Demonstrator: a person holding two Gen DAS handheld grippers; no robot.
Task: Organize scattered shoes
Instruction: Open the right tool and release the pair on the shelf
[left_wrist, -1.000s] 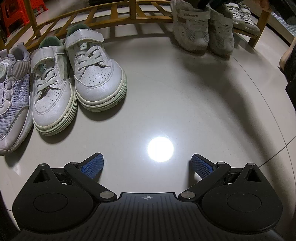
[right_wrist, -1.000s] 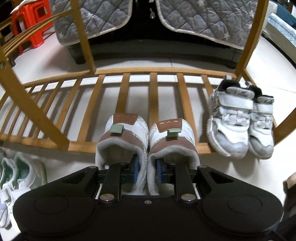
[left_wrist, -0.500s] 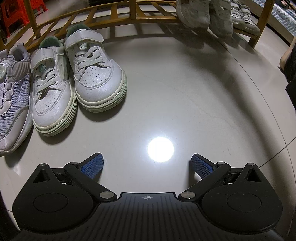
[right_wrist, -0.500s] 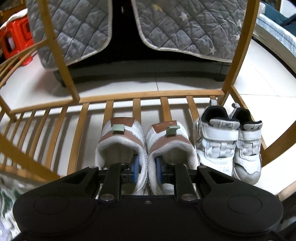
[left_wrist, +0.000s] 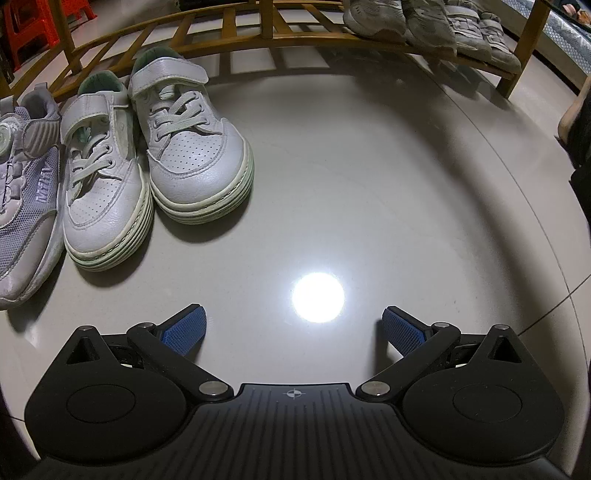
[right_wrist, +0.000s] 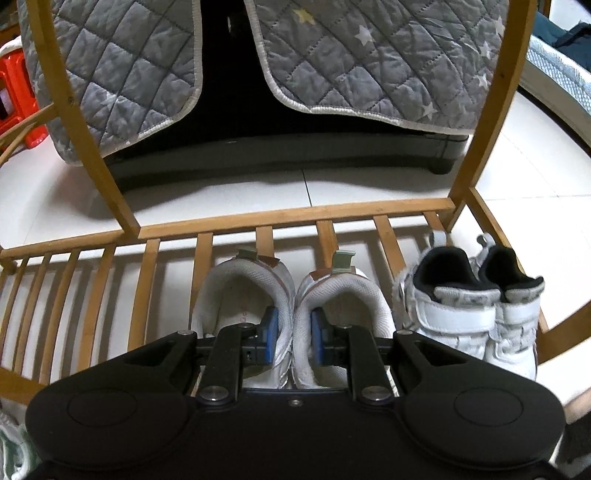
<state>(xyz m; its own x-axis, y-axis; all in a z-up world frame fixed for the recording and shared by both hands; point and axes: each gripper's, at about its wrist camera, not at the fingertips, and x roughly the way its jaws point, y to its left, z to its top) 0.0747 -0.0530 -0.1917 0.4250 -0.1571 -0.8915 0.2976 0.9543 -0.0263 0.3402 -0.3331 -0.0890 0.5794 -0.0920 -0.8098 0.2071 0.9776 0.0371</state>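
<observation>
In the right wrist view my right gripper (right_wrist: 293, 334) is shut on a pair of white shoes with brown heel patches (right_wrist: 343, 295), one blue pad inside each shoe, pinching their inner walls together. The pair is over the slats of the wooden shoe rack (right_wrist: 295, 219), heels toward the back rail, beside a white strap pair (right_wrist: 465, 314) on the rack's right end. In the left wrist view my left gripper (left_wrist: 293, 328) hangs open and empty over the bare floor. A white pair with green soles (left_wrist: 192, 162) stands on the floor to its upper left, next to a lavender mesh shoe (left_wrist: 26, 195).
A grey quilted cover (right_wrist: 369, 62) hangs behind the rack over a dark unit. A red plastic stool (right_wrist: 14, 88) stands at far left. The rack's upright posts (right_wrist: 81, 122) frame the shelf. A ceiling lamp's glare (left_wrist: 317, 297) shines on the glossy floor tiles.
My right gripper carried the brown-heeled pair farther over the rack slats, toward the back rail and closer to the strap pair. The left gripper stayed still and open.
</observation>
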